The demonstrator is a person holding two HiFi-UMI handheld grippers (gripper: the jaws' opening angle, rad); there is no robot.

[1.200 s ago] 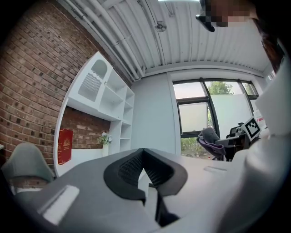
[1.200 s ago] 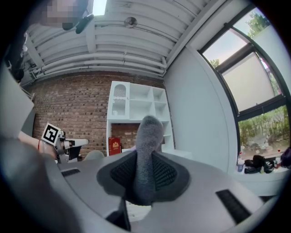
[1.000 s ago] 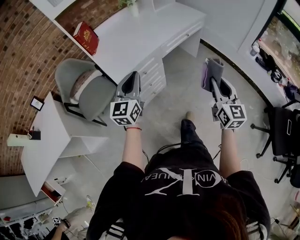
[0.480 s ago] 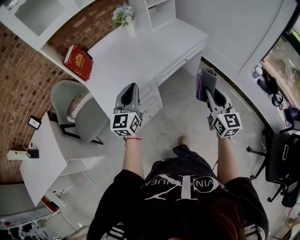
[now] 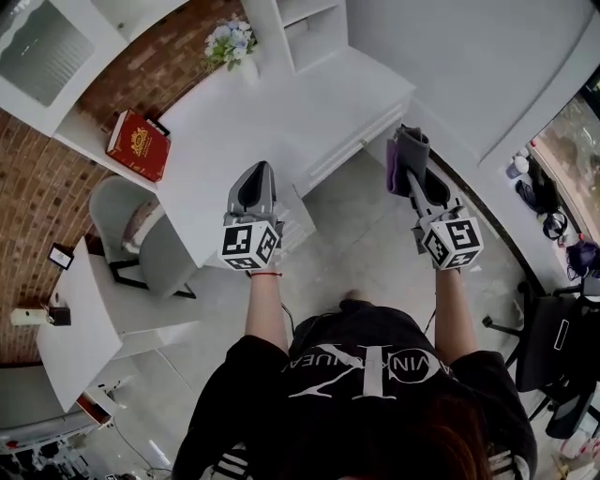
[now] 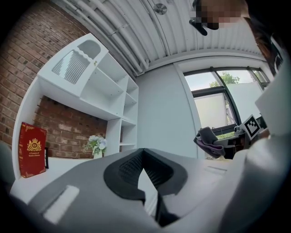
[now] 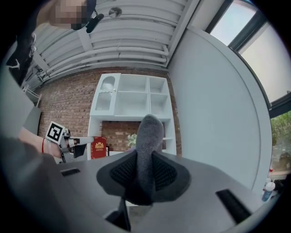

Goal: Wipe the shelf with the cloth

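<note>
In the head view the person stands over a pale floor, arms stretched toward a white bench (image 5: 281, 112) set against a brick wall. The left gripper (image 5: 255, 176) hovers above the bench's near edge, and the right gripper (image 5: 410, 161) is held well apart from it, off the bench's right end, with a grey-and-purple cloth (image 5: 403, 150) bunched at its tip. A red book (image 5: 138, 145) stands at the bench's left end, a small bunch of flowers (image 5: 228, 42) sits farther back, and a white shelf unit (image 5: 305, 28) rises behind the bench. A grey chair (image 5: 122, 216) is drawn up at the bench's left side, with a small white table (image 5: 70, 319) beside it. In the left gripper view the jaws have their tips together, with only a narrow wedge of light lower down and nothing between them. Beyond them are the book, the flowers and the open shelf compartments, and the cloth-carrying gripper shows at the right against a window. In the right gripper view the jaws are clamped on the cloth, whose grey fold stands upright between the pads and above them. The shelf unit faces the camera in the distance, so the cloth is well apart from the shelf and touches nothing but the jaws.
</note>
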